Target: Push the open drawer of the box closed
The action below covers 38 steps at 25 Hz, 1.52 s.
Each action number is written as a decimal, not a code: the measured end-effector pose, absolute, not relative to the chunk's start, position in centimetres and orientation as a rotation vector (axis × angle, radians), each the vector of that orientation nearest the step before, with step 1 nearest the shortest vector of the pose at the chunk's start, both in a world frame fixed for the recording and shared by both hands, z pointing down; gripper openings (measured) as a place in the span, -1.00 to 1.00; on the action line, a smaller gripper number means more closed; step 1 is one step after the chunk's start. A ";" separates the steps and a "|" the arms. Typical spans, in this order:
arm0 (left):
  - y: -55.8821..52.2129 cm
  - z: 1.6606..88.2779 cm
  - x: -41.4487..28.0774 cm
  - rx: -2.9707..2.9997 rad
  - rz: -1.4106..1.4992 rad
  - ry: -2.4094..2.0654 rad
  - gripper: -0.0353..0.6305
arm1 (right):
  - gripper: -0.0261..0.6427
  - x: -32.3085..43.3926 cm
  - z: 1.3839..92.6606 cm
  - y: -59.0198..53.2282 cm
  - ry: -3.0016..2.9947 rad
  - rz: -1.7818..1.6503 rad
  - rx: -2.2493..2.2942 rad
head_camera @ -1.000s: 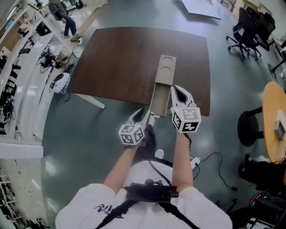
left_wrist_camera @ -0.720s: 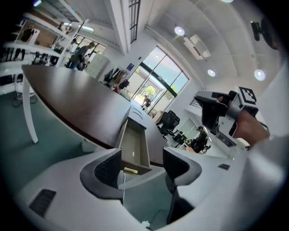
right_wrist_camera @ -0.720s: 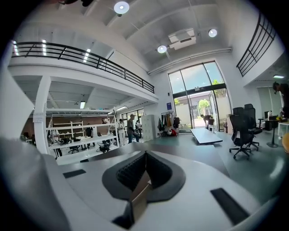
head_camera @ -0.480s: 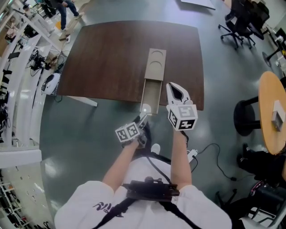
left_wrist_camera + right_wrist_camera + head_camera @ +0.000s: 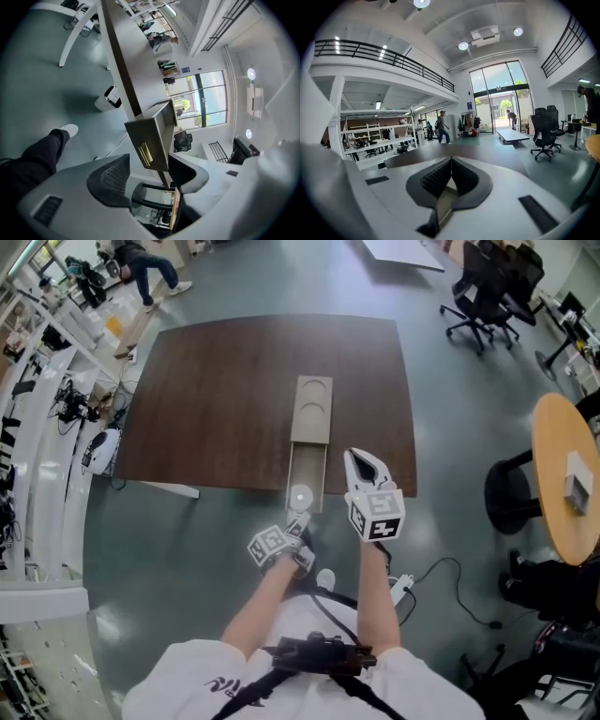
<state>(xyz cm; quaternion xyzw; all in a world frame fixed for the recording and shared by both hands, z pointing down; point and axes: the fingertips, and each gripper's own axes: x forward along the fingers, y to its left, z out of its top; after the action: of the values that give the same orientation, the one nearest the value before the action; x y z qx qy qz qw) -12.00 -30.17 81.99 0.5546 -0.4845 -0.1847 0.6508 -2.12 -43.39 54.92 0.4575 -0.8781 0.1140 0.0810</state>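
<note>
**A:** We're over the dark brown wooden table (image 5: 216, 399). The long tan wooden box (image 5: 312, 404) lies on the 12-to-6 line, and its open tan drawer (image 5: 306, 470) is drawn out toward 6 o'clock, past the table's near edge.

**B:** So nothing is closed yet. The left tongs (image 5: 296, 519) sit at the drawer's 6 o'clock end, spread wide. In the left gripper view the drawer front and its small brass pull (image 5: 144, 153) show in the gap, but neither pad is pressing on it.

**A:** And the right tongs (image 5: 362, 461)?

**B:** Clenched tip to tip with nothing between them. They hang just off the drawer's 3 o'clock side, nose toward 12.

**A:** I'd call this the line-up for the push.

**B:** Same here. The next move, as I read it, is to set the left tongs flat against that front and drive straight toward 12 o'clock, along the box's length. If the push goes off-axis the drawer could bind — or the whole box could skate across the table.

**A:** Could the right tongs brace the box?

**B:** Possibly. From here I can't judge how freely the drawer runs, so a slow, square push looks the safer call.
</note>
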 end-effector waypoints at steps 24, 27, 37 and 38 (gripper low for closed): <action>-33.8 80.5 -12.1 1.143 -0.535 -1.025 -0.33 | -0.90 -0.6 53.8 -47.0 -2.619 0.352 1.450; -34.9 79.8 -12.4 1.154 -0.540 -1.016 -0.33 | -0.90 -0.9 53.8 -47.6 -2.618 0.359 1.455; -38.5 79.1 -11.6 1.150 -0.538 -0.976 -0.33 | -0.90 0.2 53.8 -50.6 -2.592 0.382 1.508; -38.8 79.0 -11.6 1.148 -0.541 -0.970 -0.33 | -0.90 0.0 53.9 -50.9 -2.587 0.386 1.510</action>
<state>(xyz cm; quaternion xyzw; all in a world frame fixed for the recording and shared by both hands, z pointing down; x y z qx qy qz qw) -11.59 -38.80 78.98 0.5148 -0.4350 -0.2426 0.6978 0.04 -50.92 53.88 0.4990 -0.8551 0.1275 0.0605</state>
